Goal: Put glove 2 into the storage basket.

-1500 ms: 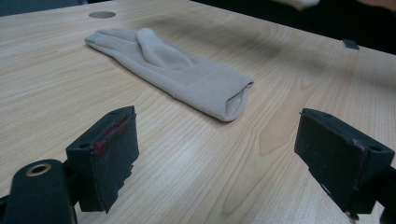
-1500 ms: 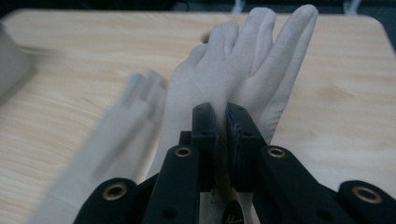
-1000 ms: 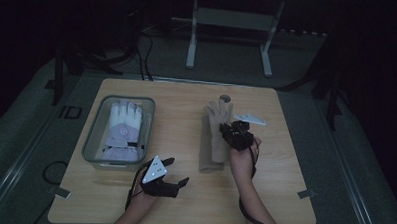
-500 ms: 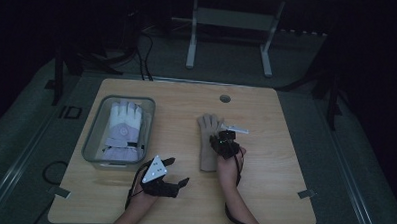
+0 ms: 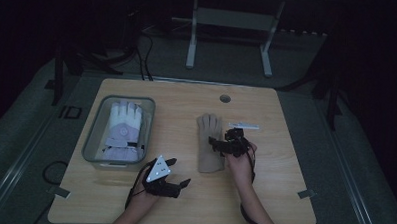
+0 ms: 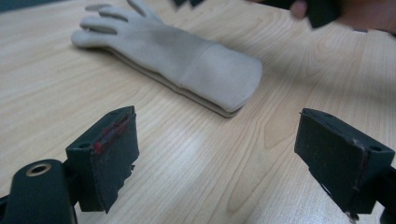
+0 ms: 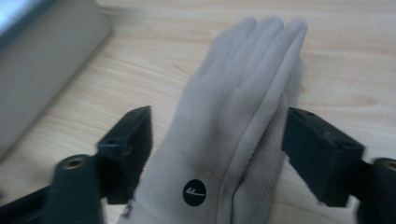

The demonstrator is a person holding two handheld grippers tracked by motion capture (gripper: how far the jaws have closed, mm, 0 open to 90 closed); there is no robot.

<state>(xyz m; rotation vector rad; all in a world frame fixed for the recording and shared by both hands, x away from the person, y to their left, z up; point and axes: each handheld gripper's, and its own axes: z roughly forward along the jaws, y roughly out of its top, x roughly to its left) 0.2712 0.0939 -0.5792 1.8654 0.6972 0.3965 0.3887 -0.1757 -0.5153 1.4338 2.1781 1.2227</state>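
A beige glove [image 5: 208, 142] lies flat in the middle of the wooden table [image 5: 284, 185], fingers pointing away. My right gripper [image 5: 224, 144] hovers over its right edge. In the right gripper view that gripper [image 7: 219, 119] is open, jaws straddling the glove [image 7: 233, 116], which bears a round black logo. My left gripper [image 5: 165, 180] rests near the front edge, left of the glove's cuff. It [image 6: 217, 126] is open and holds nothing, with the glove's cuff [image 6: 219, 77] a short way ahead. A white and lavender glove [image 5: 123, 129] lies in a clear bin [image 5: 91, 143] at the left.
A small white strip [image 5: 244, 126] lies on the table just behind my right gripper, and a round hole [image 5: 225, 98] sits near the far edge. The bin's wall [image 7: 42, 56] is close on the left in the right gripper view. Stand legs and cables stand on the floor beyond.
The beige glove has shifted left and toward the person and now lies flat and shorter-looking. My right gripper moved with it. The left gripper has stayed put.
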